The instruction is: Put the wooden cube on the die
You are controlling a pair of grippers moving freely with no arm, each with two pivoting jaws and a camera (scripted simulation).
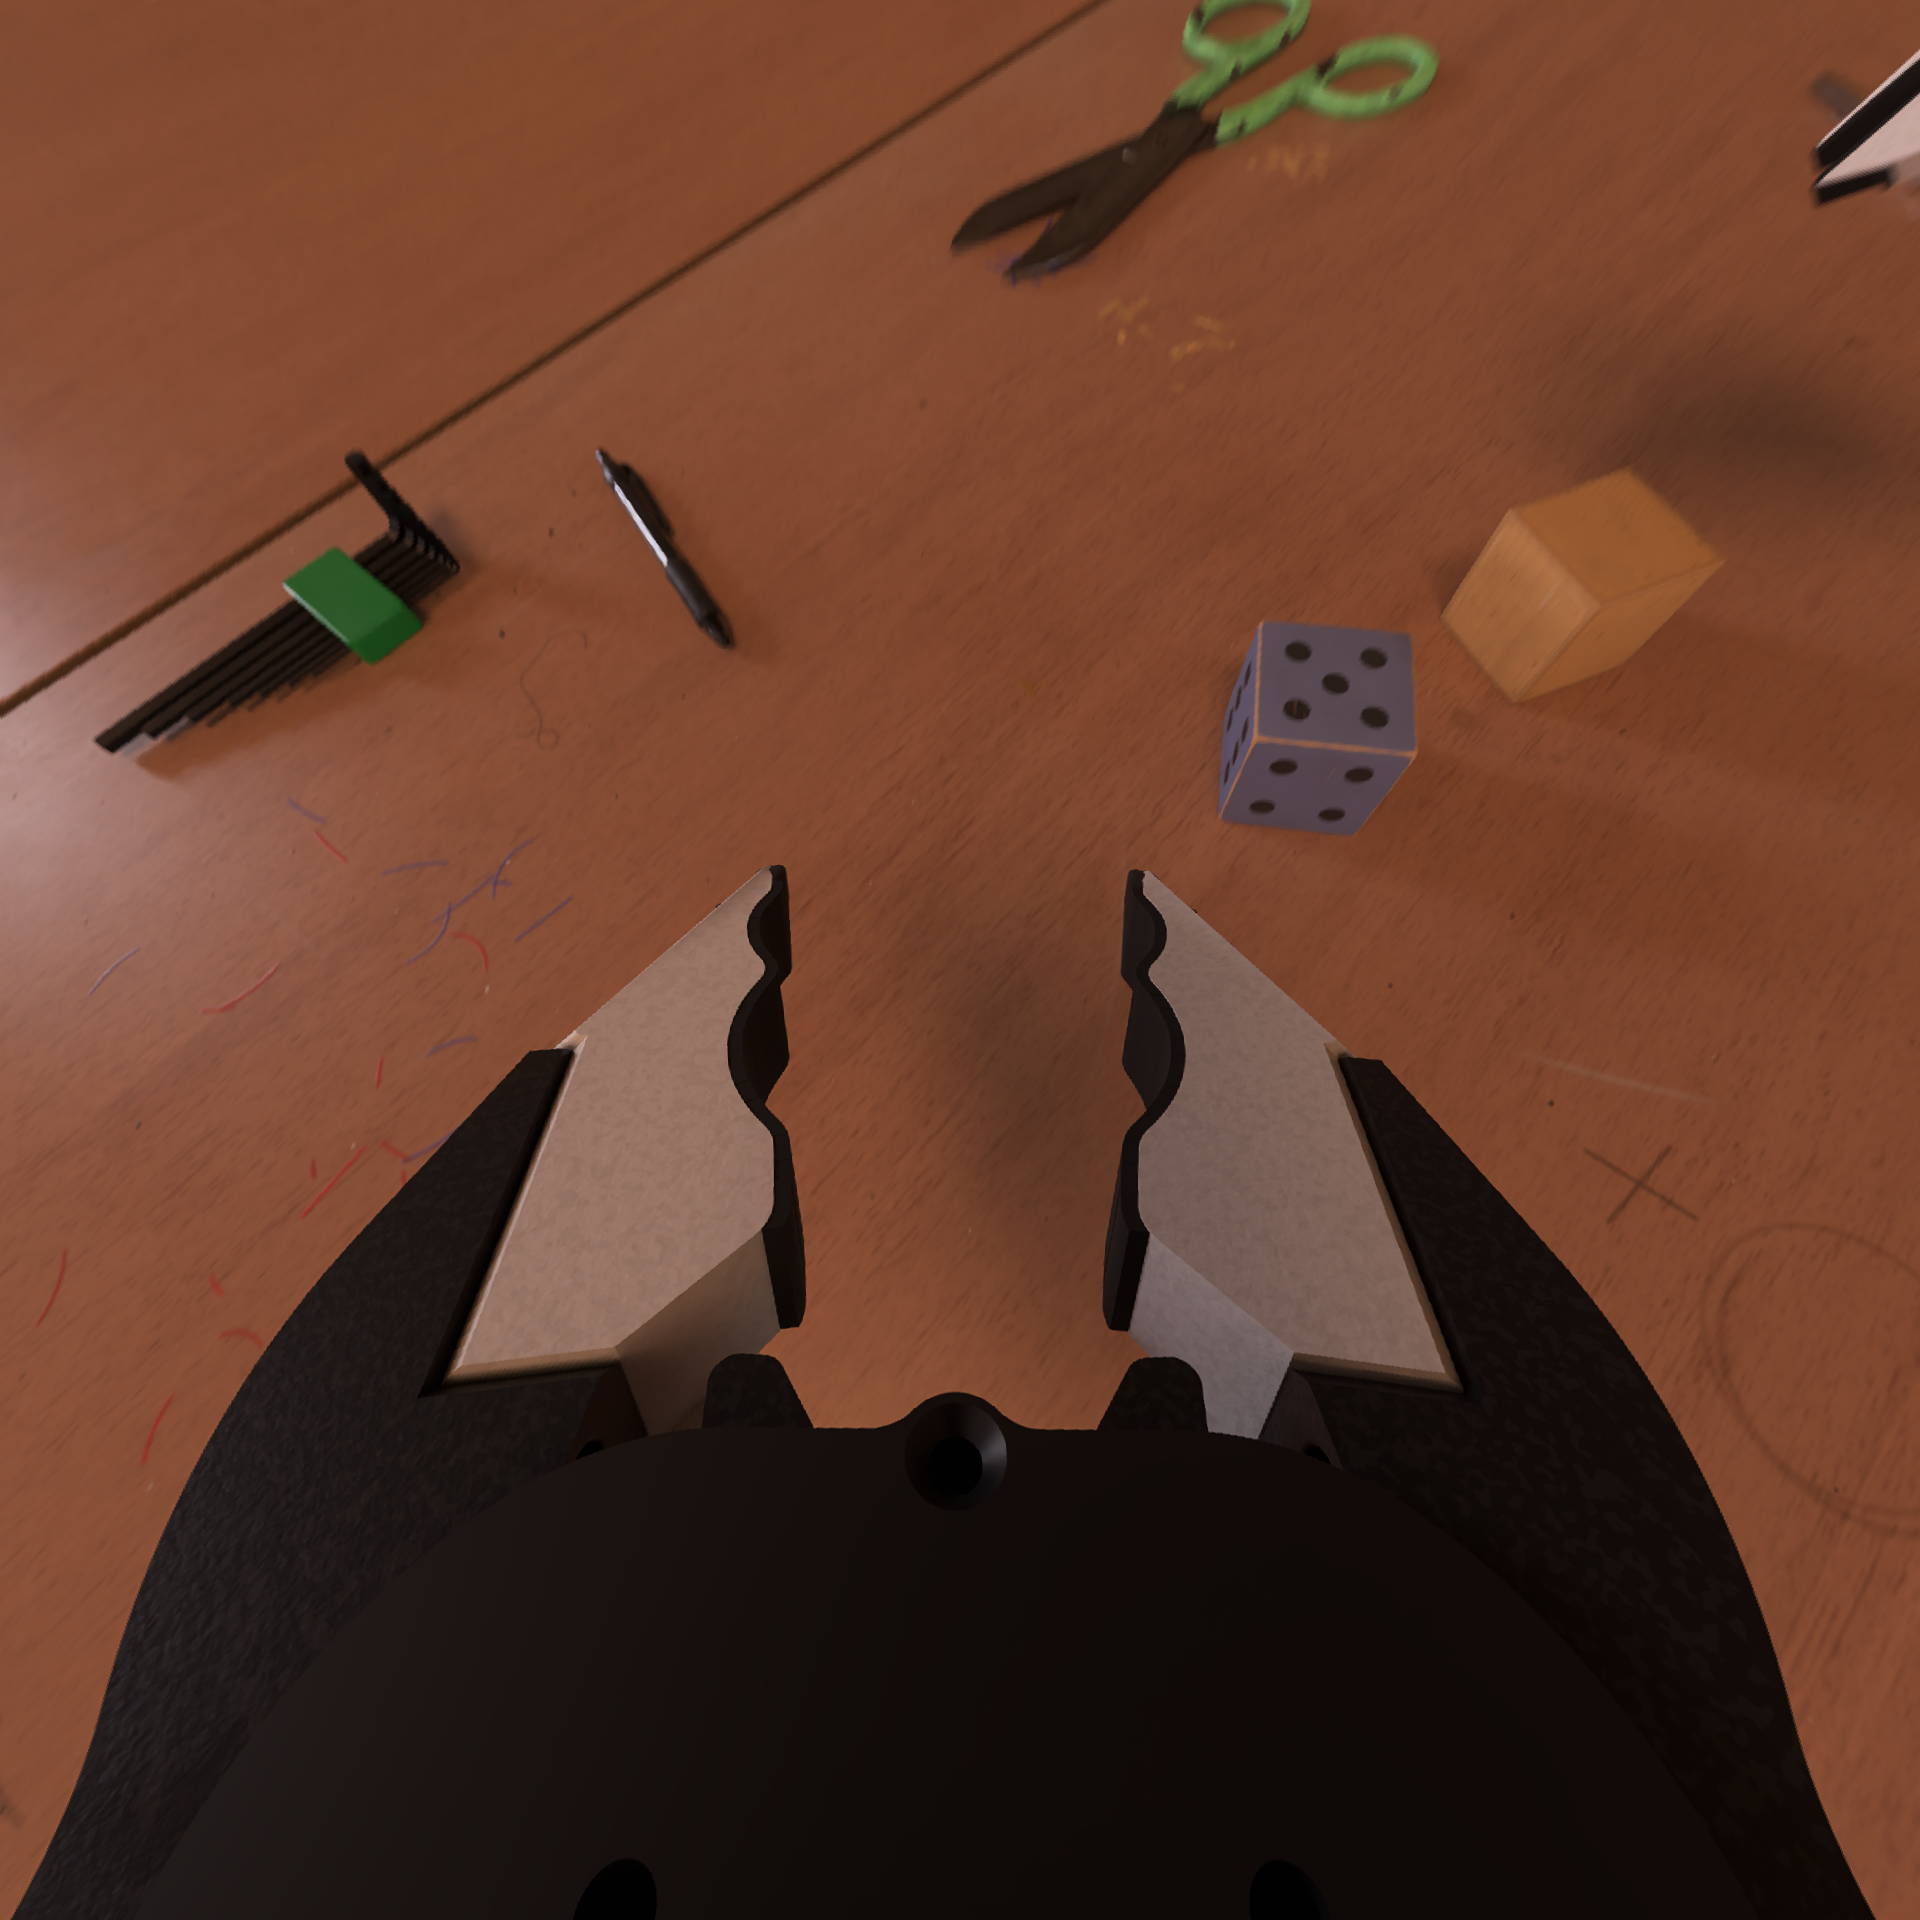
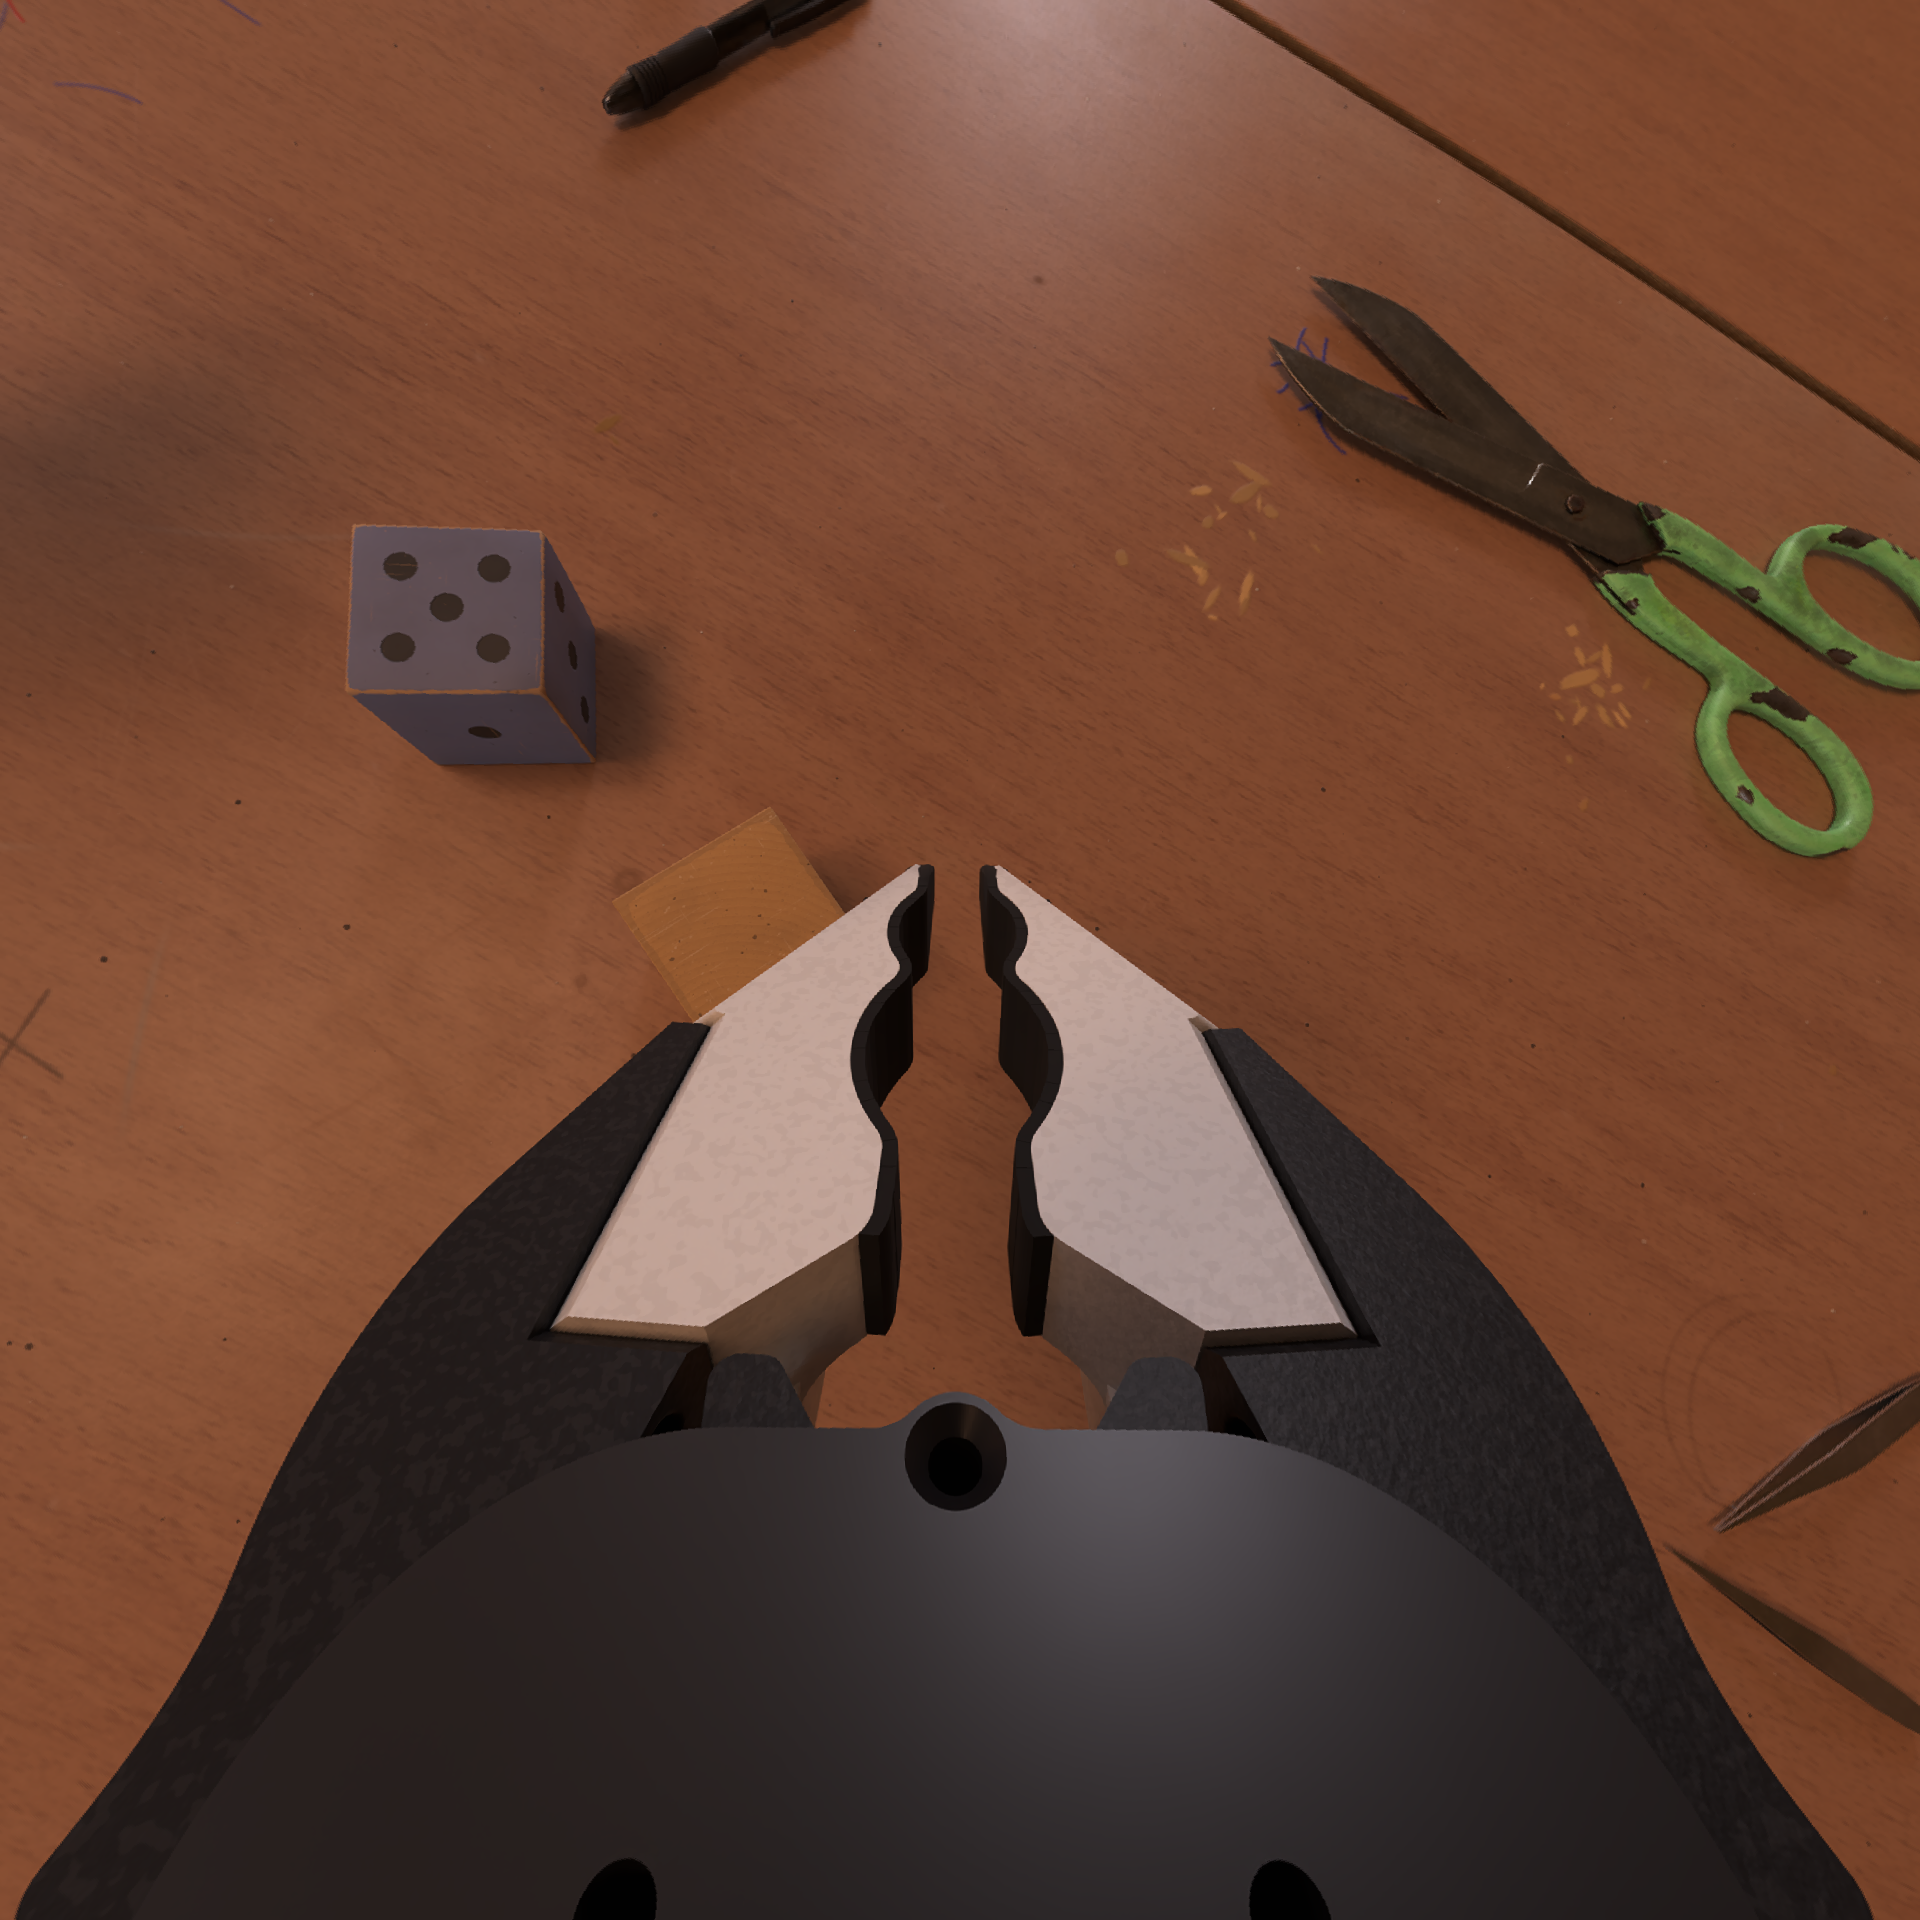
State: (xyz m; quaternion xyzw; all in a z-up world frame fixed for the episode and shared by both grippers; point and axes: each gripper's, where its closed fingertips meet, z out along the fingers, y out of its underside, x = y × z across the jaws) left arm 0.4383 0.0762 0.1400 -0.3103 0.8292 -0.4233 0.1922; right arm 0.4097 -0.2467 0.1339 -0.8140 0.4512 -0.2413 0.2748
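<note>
Approach step. My right gripper (image 2: 956,883), jaws narrow and empty, hangs with the wooden cube (image 2: 717,909) just left of its tips; the die (image 2: 468,644) lies farther left. My left gripper (image 1: 956,894) idles wide. Next, I judge: widen, shift left, straddle the cube.

Right wrist view: the wooden cube (image 2: 727,909) is half hidden behind the right tool's (image 2: 956,873) left finger, only its top corner showing. The scissors' (image 2: 1662,582) green handle runs off the right edge, the black pen (image 2: 717,52) is cut by the top. Left wrist view: the scissors (image 1: 1195,125) look blurred, one handle loop clipped at the top.
</note>
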